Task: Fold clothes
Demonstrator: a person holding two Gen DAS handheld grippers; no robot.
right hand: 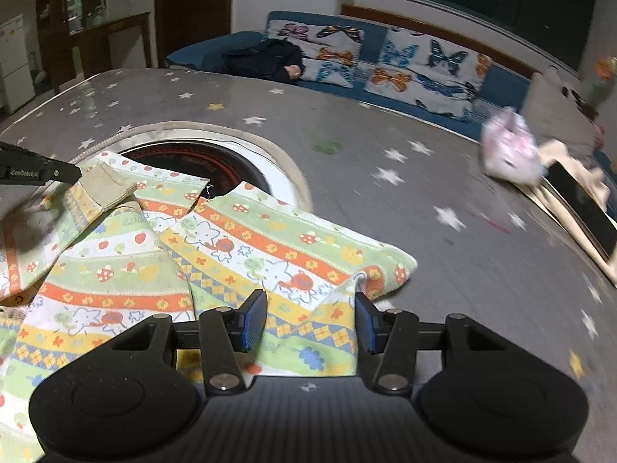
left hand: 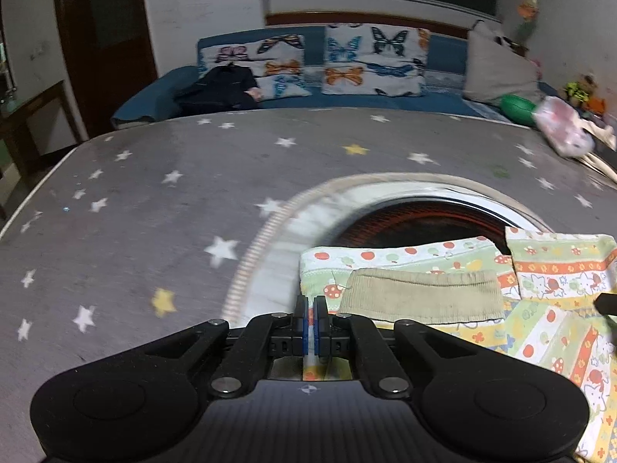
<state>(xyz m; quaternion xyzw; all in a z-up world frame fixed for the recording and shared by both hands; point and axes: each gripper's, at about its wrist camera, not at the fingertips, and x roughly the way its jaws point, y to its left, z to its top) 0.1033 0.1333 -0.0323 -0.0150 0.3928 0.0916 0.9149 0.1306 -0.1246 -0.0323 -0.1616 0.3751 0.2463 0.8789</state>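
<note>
A small patterned garment (right hand: 239, 243) with green, orange and yellow stripes and a beige ribbed cuff (left hand: 424, 293) lies on the grey star-print table cover (right hand: 405, 208). It also shows in the left wrist view (left hand: 547, 308). My left gripper (left hand: 311, 308) is shut on an edge of the garment, beside the beige cuff. It appears at the left edge of the right wrist view (right hand: 73, 173). My right gripper (right hand: 310, 318) is open, its fingers either side of the garment's near fold.
A round heater opening (right hand: 200, 162) with a white rim sits in the table, partly under the garment. A pink garment (right hand: 509, 150) and a dark tablet-like object (right hand: 582, 204) lie at the right. A blue sofa with butterfly cushions (left hand: 370, 61) stands behind.
</note>
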